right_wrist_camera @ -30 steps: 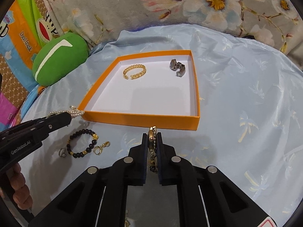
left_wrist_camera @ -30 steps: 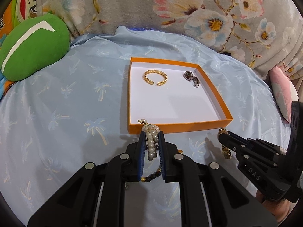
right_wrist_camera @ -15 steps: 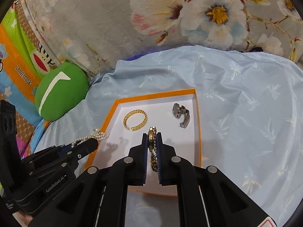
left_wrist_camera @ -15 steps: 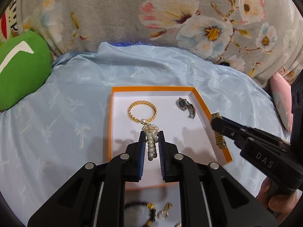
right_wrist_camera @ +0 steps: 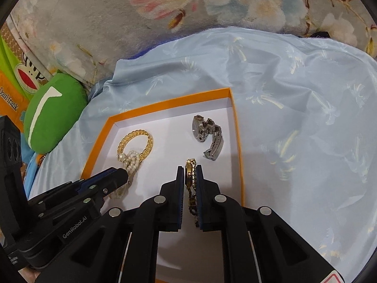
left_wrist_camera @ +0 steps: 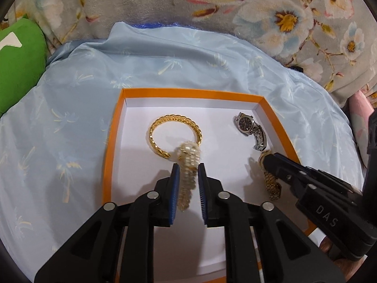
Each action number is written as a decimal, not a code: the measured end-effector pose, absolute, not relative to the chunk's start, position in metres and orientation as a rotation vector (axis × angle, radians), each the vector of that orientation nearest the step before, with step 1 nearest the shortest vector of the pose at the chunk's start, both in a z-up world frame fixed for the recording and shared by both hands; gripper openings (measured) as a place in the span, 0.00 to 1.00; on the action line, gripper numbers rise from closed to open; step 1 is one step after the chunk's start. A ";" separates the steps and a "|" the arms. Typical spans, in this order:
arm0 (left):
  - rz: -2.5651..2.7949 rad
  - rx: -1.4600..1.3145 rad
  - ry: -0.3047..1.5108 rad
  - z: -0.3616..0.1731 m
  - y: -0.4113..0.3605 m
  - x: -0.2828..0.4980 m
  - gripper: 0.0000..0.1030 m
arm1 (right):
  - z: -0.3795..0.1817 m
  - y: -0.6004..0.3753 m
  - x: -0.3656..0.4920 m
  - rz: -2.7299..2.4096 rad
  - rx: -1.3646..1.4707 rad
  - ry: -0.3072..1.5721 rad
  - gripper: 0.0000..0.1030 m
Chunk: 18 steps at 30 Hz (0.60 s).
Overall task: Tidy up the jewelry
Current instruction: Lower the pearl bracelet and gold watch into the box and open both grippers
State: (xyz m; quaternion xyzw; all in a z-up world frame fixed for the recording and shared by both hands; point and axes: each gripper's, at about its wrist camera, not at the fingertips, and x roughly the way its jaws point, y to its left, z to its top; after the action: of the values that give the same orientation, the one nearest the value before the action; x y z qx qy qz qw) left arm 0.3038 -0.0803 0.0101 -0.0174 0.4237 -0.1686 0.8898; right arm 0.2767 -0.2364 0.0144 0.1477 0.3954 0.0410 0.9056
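An orange box with a white floor lies on the light blue sheet. In it lie a gold chain bangle and a silver watch. My left gripper hovers over the box by the bangle. Its jaws are opening, and a blurred pearl bracelet hangs loose between the pads. To its right, over the box floor below the silver watch, my right gripper still grips a gold watch. Its jaws are starting to open.
A green cushion lies at the left edge of the sheet. A floral blanket rises behind the box. A pink object shows at the far right. Part of a hand is visible under the right gripper.
Both grippers moved forward from the box's near edge to over its floor. The left jaws have spread and the pearl bracelet now looks blurred between them.
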 end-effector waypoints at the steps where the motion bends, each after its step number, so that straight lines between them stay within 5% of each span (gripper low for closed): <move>1: -0.345 -0.035 0.873 0.011 -0.080 0.304 0.28 | 0.018 -0.239 0.274 0.079 0.307 0.805 0.12; 3: -0.336 -0.035 0.844 0.017 -0.077 0.300 0.35 | 0.024 -0.244 0.267 0.067 0.313 0.781 0.12; 18: -0.291 -0.074 0.788 0.051 -0.015 0.205 0.35 | 0.056 -0.228 0.136 0.069 0.236 0.717 0.12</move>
State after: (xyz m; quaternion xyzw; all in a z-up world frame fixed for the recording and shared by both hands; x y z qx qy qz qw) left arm 0.2046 -0.0152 0.0514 -0.0359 0.3827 -0.1412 0.9123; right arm 0.1363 -0.2284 0.0561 0.1150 0.3499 0.0337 0.9291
